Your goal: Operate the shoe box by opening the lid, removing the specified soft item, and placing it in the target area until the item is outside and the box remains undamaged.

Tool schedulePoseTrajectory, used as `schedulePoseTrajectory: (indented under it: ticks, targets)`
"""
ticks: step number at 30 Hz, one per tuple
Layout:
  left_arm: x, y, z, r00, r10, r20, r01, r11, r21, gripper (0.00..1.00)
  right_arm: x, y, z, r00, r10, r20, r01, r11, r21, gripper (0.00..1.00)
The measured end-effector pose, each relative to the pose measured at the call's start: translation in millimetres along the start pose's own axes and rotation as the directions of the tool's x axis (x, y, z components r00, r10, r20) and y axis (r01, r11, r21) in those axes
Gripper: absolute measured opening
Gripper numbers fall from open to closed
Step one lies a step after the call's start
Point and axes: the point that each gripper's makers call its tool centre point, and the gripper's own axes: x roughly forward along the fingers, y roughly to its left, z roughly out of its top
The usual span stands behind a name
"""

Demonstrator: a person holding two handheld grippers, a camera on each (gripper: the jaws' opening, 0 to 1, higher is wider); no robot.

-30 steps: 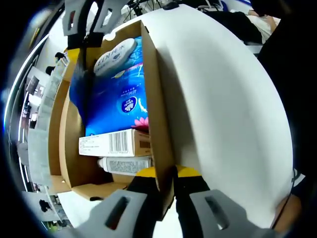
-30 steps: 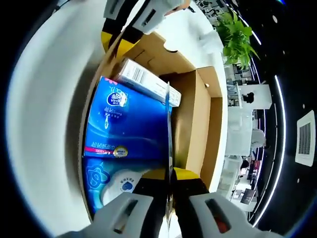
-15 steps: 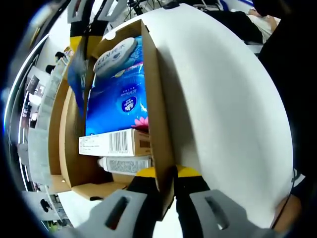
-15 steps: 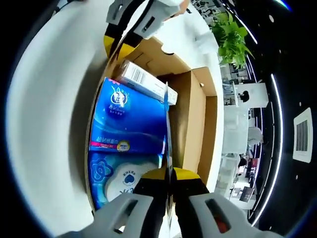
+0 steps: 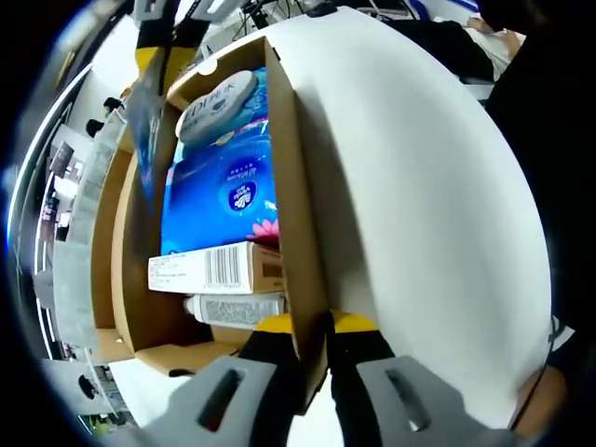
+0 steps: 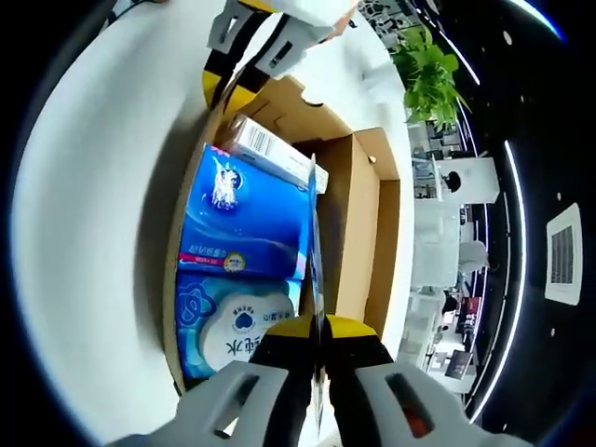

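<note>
Brown cardboard shoe box [image 5: 126, 251], lid off, standing on white counter [image 5: 419, 186].

Contents, seen in left gripper view: blue plastic soft tissue pack [image 5: 228, 186] in the middle of the box; pale blue oval-faced wet-wipe pack [image 5: 219, 93] at the far end, touching it; white carton with barcode [image 5: 214, 268] just on the near side of it; white tube with printed label [image 5: 233, 307] nearest the tongs.

Left tongs [image 5: 312, 335]: yellow-tipped, clenched on the near brown side wall [image 5: 293, 214] of the box, one jaw inside, one outside. Tissue pack just inside that wall, a little ahead of the jaws.

Right tongs [image 6: 321, 328]: yellow-tipped, pinched on the thin upper edge of a blue film sheet [image 6: 315, 251], standing on edge and running away from the jaws over the box. Tissue pack [image 6: 247, 223] just left of the sheet in right gripper view, wet-wipe pack [image 6: 237, 321] closest to the jaws, carton [image 6: 270, 149] beyond.

Green potted plant [image 6: 430, 74] well beyond the counter.
</note>
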Motion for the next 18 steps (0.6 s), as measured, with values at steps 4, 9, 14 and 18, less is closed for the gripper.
schedulePoseTrajectory:
  ticks: [4, 9, 14, 18]
  targets:
    - [-0.2, 0.0, -0.1, 1.0, 0.001, -0.001, -0.001, 1.0, 0.002, 0.08, -6.2, -1.4, -4.7, 1.0, -0.01, -0.007, 0.01, 1.0, 0.001, 0.01]
    - [-0.3, 0.3, -0.3, 1.0, 0.001, -0.002, -0.001, 1.0, -0.001, 0.08, -12.8, -4.6, -13.8, 0.999, -0.029, -0.018, 0.03, 0.999, 0.013, 0.01]
    - [-0.3, 0.4, -0.5, 1.0, 0.002, -0.005, -0.002, 1.0, 0.0, 0.08, -18.7, -6.2, -21.3, 0.999, -0.04, -0.027, 0.04, 0.999, 0.021, 0.01]
    - [-0.7, -0.2, -0.4, 1.0, 0.003, -0.007, -0.003, 1.0, 0.0, 0.08, -21.8, -7.5, -26.7, 0.998, -0.05, -0.036, 0.051, 0.998, 0.027, 0.01]
